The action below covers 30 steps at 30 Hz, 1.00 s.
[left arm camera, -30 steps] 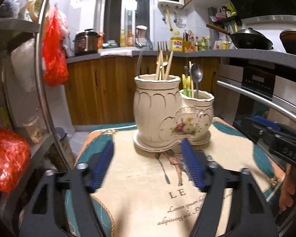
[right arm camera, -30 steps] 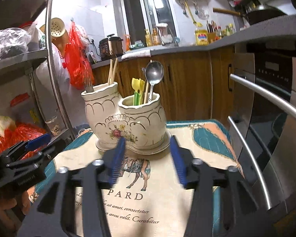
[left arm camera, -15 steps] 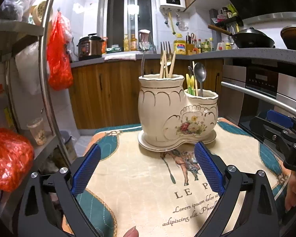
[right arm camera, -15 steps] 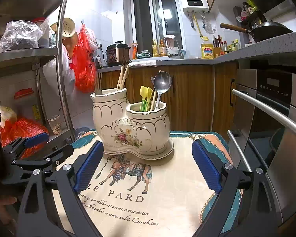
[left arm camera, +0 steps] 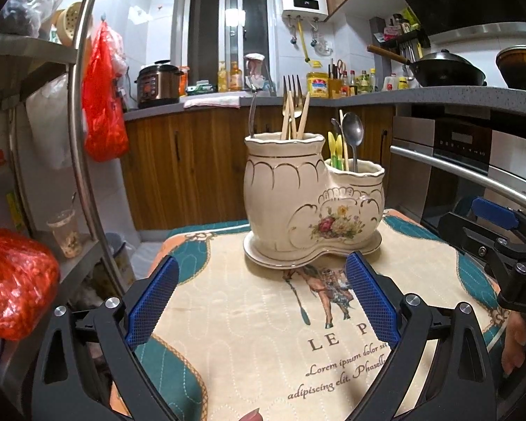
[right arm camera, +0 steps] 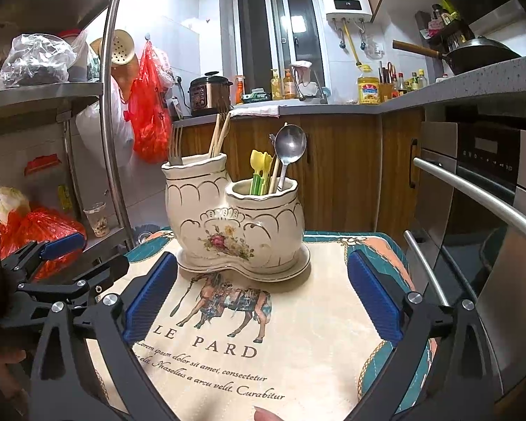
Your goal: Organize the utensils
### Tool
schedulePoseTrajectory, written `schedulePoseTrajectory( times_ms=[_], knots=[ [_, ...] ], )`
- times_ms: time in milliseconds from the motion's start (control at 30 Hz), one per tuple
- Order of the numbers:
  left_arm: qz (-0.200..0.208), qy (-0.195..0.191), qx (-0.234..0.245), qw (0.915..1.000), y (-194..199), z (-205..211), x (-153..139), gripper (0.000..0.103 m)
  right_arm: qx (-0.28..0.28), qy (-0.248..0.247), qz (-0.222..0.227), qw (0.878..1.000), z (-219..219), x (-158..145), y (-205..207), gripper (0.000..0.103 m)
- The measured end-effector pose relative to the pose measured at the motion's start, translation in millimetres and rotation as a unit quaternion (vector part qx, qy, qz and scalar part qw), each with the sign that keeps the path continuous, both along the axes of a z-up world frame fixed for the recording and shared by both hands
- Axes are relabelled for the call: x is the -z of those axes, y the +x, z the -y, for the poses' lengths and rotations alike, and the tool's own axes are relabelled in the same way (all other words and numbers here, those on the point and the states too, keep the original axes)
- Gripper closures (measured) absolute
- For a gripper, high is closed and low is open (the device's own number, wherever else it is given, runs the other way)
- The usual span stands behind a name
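Note:
A cream ceramic two-pot utensil holder (left arm camera: 308, 207) (right arm camera: 235, 224) stands on a printed cloth. Its taller pot holds forks (left arm camera: 292, 93) and wooden chopsticks (right arm camera: 219, 135). Its lower pot holds a metal spoon (right arm camera: 290, 144) (left arm camera: 353, 133) and yellow-green plastic utensils (right arm camera: 259, 172). My left gripper (left arm camera: 259, 301) is open and empty, just short of the holder. My right gripper (right arm camera: 263, 300) is open and empty, also just short of it. Each gripper shows at the edge of the other's view.
The cloth (right arm camera: 298, 333) covers a small table. An oven with a steel handle (right arm camera: 480, 196) stands close on the right. A metal shelf rack (left arm camera: 84, 140) with red bags (left arm camera: 14, 280) stands on the left. A wooden counter runs behind.
Both grippers have opened wide from a narrower gap a second ago and drawn back slightly from the holder. The holder and its utensils have not moved.

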<state>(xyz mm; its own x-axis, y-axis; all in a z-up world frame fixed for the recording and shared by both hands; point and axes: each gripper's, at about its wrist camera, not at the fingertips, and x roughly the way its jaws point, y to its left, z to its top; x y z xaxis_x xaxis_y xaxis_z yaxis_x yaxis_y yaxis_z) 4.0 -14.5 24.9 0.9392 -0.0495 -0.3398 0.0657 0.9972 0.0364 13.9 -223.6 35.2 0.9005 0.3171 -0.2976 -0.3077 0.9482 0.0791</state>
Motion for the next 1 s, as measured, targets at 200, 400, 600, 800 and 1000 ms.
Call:
schedulePoseTrajectory(
  times_ms=[200,400,600,800,1000],
  knots=[
    [0.000,0.000,0.000,1.0000,0.1,0.1,0.4,0.008,0.000,-0.001,0.000,1.000,-0.2,-0.1,-0.1,0.007],
    [-0.001,-0.001,0.002,1.0000,-0.4,0.6,0.4,0.008,0.000,0.000,0.000,1.000,-0.3,0.1,-0.1,0.007],
    [-0.002,0.001,0.003,1.0000,-0.3,2.0,0.9,0.008,0.000,-0.001,0.000,1.000,-0.3,-0.1,-0.2,0.007],
    [-0.002,0.001,0.003,1.0000,-0.7,3.0,0.9,0.008,0.000,-0.002,0.001,1.000,-0.5,-0.5,-0.2,0.007],
    [-0.001,-0.001,0.004,1.0000,-0.9,3.3,0.6,0.008,0.000,-0.002,0.000,1.000,-0.4,-0.4,-0.2,0.007]
  ],
)
